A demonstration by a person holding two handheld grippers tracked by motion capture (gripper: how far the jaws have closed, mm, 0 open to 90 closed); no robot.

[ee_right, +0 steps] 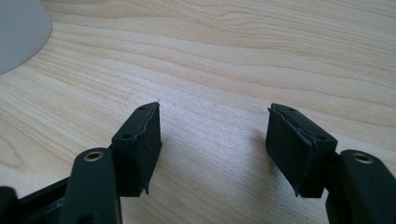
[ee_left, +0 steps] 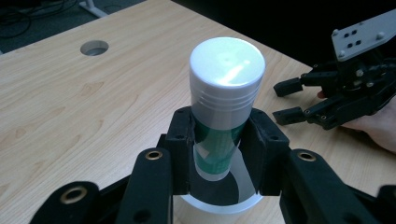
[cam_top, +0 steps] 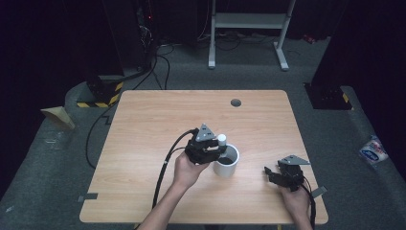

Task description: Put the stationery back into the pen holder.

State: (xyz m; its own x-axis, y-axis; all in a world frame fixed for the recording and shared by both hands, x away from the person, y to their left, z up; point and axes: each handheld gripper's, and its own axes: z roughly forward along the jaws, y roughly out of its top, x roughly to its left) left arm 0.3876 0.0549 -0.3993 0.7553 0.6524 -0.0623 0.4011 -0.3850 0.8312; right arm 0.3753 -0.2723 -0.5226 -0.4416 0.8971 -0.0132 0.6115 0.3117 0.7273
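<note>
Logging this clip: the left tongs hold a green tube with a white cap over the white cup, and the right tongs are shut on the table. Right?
Not quite. The right tongs are open, jaws apart over bare table, per the right gripper view. The left tongs do hold the green tube over the white cup.

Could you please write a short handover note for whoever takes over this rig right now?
Left gripper: shut on the green-and-white tube, cap up, held upright over the white cup.
Right gripper: open, holding nothing, low over the wooden table to the right of the cup.
Done: tube picked up and brought over the cup's mouth.
Left: probably lower the tube into the cup and open the jaws; whether its lower end is already inside is hard to tell.
</note>
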